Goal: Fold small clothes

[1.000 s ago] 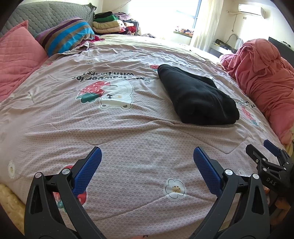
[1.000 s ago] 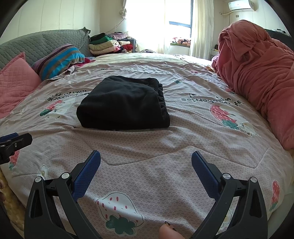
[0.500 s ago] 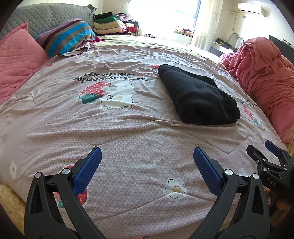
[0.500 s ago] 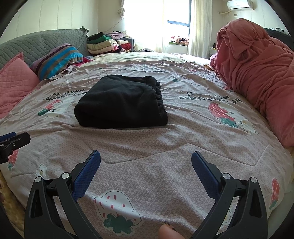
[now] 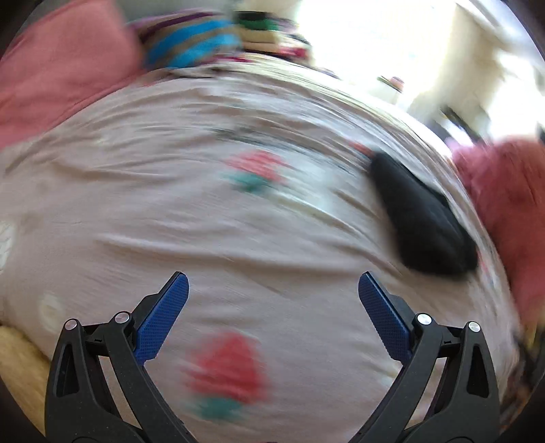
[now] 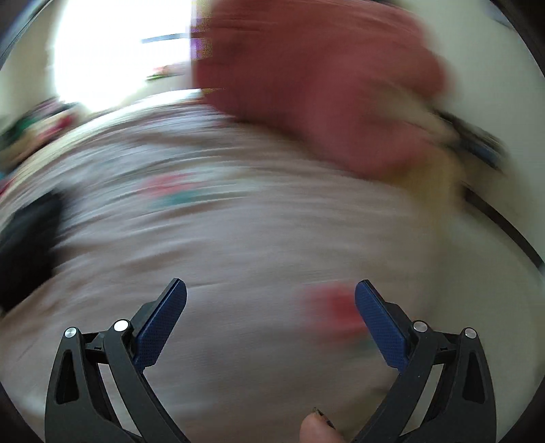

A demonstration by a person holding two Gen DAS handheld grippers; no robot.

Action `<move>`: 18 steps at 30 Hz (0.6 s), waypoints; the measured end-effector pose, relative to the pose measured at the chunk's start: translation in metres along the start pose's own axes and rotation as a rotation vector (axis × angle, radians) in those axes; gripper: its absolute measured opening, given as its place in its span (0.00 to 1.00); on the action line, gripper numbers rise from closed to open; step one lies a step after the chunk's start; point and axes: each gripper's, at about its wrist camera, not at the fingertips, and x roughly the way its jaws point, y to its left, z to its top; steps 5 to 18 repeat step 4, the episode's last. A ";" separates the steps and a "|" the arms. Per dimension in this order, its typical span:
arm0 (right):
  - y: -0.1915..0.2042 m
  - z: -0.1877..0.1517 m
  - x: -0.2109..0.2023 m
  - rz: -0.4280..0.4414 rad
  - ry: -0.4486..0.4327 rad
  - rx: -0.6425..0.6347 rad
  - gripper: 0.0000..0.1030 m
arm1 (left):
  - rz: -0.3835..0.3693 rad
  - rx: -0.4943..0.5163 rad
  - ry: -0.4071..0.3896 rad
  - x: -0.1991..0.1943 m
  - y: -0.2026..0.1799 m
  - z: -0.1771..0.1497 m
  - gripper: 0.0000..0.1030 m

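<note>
both views blurred, left gripper [image 5: 272, 289] and right gripper [image 6: 270, 293] gaping wide and empty over the bed [image 5: 238, 238], folded black garment [image 5: 425, 225] at two o'clock.

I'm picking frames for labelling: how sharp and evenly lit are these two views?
Left wrist view: bedspread and black garment smeared by motion blur, window blown out white; only the open left claw is sharp. Right wrist view: heavier smear, red blanket a blob, open right claw crisp.

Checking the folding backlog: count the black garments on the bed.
1: the black garment lies on the bedspread, right of the left gripper, near the red heap. Blur may hide others.
</note>
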 end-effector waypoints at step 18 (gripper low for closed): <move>-0.135 0.014 0.041 -0.415 0.022 0.254 0.96 | 0.252 -0.193 -0.091 -0.003 0.118 0.055 0.91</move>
